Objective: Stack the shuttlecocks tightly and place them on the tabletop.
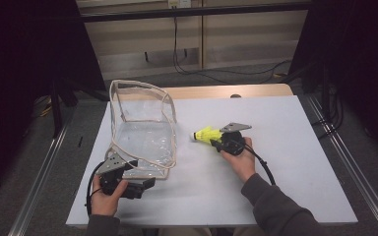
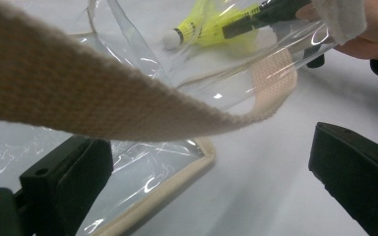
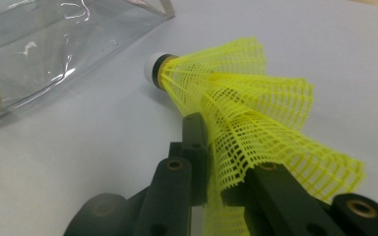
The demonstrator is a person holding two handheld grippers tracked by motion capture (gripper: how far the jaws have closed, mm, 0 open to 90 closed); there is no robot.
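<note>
Yellow mesh marks the shuttlecock (image 1: 207,134), whose skirt is pinched between the fingers (image 3: 197,142) of the right gripper (image 1: 218,141); in the right gripper view the two black fingers are drawn in on the netting, which buckles where they press it. The shuttlecock's white cork end points toward the clear plastic bag (image 1: 142,135) and sits just beside the bag's right wall, with a strip of bare tabletop (image 1: 285,128) between them. The shuttlecock is tilted, cork end lower, and whether the cork touches the tabletop cannot be told.

The bag, taken as the landmark, stands open on the left half of the white tabletop, its rim and edges bound in beige webbing. The person's right hand (image 1: 242,158) lies to the right of the bag, holding its gripper aimed at the bag's side.

The left gripper (image 1: 145,186) lies at the bag's near corner, just in front of its bottom edge, held by the left hand (image 1: 106,194). Its fingers (image 2: 66,184) stand wide apart and clamp nothing: in the left gripper view one finger sits against the clear plastic by the bag's bottom seam, the other is out over bare tabletop, and a band of the beige webbing (image 2: 103,98) crosses above them. Through the bag's clear walls that view also shows the shuttlecock beyond the bag.
</note>
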